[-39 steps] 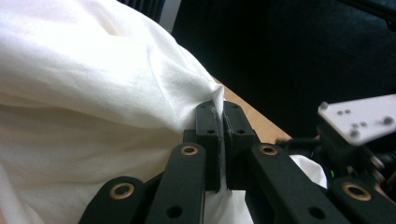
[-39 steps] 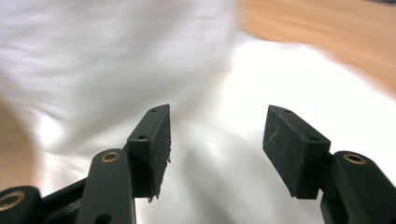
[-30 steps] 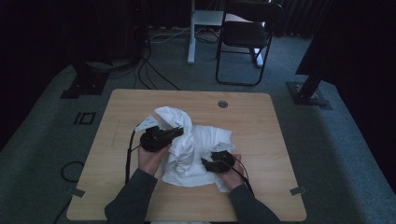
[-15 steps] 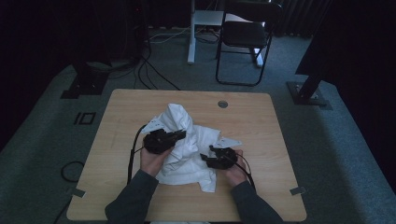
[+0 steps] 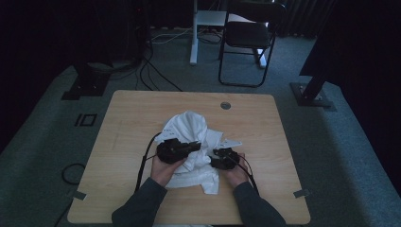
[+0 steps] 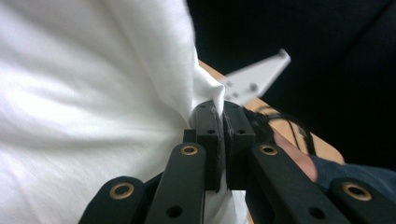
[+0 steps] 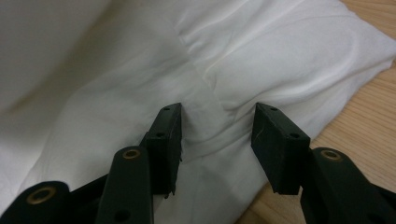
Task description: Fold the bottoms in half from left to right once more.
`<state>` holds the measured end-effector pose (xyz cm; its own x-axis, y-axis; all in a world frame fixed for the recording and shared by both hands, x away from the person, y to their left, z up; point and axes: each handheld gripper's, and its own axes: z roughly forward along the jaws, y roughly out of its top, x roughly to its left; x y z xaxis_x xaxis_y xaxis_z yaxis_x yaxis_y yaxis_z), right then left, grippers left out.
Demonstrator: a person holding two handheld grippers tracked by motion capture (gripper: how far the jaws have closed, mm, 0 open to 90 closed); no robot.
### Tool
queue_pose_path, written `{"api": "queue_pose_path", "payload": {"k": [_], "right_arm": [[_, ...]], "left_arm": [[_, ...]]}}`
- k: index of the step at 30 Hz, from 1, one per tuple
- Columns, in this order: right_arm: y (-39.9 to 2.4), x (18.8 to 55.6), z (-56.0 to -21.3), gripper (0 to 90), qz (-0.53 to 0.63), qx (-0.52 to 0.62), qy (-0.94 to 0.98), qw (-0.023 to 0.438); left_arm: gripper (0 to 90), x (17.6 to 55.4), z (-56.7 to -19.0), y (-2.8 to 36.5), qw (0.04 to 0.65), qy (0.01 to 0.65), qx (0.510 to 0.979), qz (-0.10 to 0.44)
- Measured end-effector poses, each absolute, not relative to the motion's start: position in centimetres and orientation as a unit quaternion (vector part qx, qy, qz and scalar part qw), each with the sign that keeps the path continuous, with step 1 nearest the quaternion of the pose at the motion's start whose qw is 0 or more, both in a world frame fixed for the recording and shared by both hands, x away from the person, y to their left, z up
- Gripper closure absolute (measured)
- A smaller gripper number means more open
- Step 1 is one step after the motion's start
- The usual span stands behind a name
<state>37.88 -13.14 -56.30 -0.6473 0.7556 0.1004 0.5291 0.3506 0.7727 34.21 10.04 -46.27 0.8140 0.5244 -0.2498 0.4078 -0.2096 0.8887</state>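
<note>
A crumpled white cloth point(image 5: 189, 126) lies bunched in the middle of the wooden table point(image 5: 265, 132). My left gripper point(image 5: 195, 144) is shut on a pinched fold of it, and the cloth point(image 6: 93, 93) fans out from the jaws point(image 6: 223, 109) in the left gripper view. My right gripper point(image 5: 218, 154) rests at the cloth's right side. Its jaws point(image 7: 218, 122) have just been closing and stand apart astride a raised fold of cloth point(image 7: 261, 51), with the pads not pressing on it.
Bare wood point(image 7: 364, 135) shows right of the cloth's edge. A round cable hole point(image 5: 225, 105) sits near the table's far edge. A black chair point(image 5: 248, 38) and cables point(image 5: 156, 71) are on the floor beyond. The right gripper's grey plate point(image 6: 254, 81) shows behind my left jaws.
My left gripper has moved right and toward the person, dragging its fold along. The cloth has drawn in from the right and bunched tighter between the two grippers.
</note>
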Motion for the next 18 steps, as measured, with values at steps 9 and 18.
{"api": "queue_pose_path", "payload": {"k": [9,18], "right_arm": [[-15.9,37.9,-55.1,47.3,0.419,0.421,0.792,0.140],[-17.9,35.9,-49.8,35.3,0.504,0.368,0.760,0.179]], "left_arm": [[87.3,35.9,-51.1,8.5,0.507,0.329,0.797,0.020],[86.8,36.0,-52.9,6.9,0.483,0.329,0.811,0.019]]}}
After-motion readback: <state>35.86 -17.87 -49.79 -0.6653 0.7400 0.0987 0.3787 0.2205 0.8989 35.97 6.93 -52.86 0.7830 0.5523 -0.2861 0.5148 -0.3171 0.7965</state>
